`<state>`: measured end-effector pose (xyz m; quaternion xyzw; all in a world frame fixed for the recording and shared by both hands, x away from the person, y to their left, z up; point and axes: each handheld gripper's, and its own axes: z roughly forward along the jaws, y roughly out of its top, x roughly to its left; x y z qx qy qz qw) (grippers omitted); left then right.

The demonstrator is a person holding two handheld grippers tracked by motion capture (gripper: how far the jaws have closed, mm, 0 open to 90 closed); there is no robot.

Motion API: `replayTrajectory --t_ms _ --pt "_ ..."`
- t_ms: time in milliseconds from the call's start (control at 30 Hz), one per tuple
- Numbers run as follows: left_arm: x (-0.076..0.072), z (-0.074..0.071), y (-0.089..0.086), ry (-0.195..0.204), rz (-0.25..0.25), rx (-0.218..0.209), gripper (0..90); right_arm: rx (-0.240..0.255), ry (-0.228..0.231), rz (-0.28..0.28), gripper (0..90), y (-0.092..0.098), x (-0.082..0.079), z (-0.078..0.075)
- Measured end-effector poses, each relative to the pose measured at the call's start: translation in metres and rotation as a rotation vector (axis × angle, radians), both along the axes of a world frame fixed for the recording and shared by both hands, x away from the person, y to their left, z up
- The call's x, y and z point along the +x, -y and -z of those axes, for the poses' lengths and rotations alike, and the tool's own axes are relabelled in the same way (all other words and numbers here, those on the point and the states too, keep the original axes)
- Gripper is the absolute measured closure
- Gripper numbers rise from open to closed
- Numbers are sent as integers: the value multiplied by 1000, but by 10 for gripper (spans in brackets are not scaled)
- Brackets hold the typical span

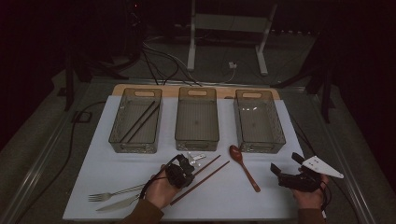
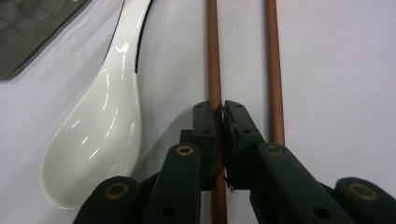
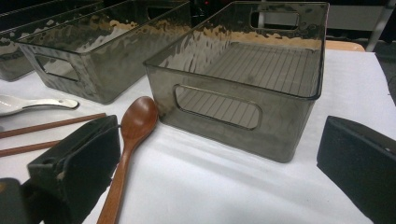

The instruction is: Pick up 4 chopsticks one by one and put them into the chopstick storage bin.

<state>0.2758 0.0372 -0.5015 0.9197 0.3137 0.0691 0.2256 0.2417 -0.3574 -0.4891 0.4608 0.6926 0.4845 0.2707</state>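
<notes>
Two reddish-brown chopsticks [image 2: 214, 56] are seen on a white mat [image 1: 261, 200]. Glossy white w/ a dark edge line: the ceramic spoon [image 2: 100, 126]. Wooden spoon [image 3: 133, 135] is warm brown. Three bins [image 1: 259, 122] are smoky grey, transparent, w/ a ribbed floor and rippled walls. Black chopsticks [image 1: 140, 122] lie in the leftmost bin. Fork [image 1: 109, 193] and knife [image 1: 116, 204]: silver. Gripper jaws are black w/ brass-coloured rivets.
</notes>
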Motion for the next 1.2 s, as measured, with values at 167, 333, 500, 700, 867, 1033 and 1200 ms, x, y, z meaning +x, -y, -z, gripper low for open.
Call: replayTrajectory --t_ms 167,333,500,700,867,1033,1200 --pt "-1 -3 1 -5 15 -11 860 0 1 1 0 0 0 0" --pt "-3 -14 1 7 22 -40 860 1 2 2 0 0 0 0" --pt "-2 -26 -3 25 19 -68 860 1 1 1 0 0 0 0" --pt "-1 -41 -10 49 2 -109 860 1 -1 1 0 0 0 0" --pt "2 -52 -16 74 -15 -120 860 2 -1 0 0 0 0 0" --pt "7 -61 -23 93 -36 -133 860 2 -1 -1 0 0 0 0" --pt "11 -69 -30 111 -56 -140 859 1 -1 0 0 0 0 0"
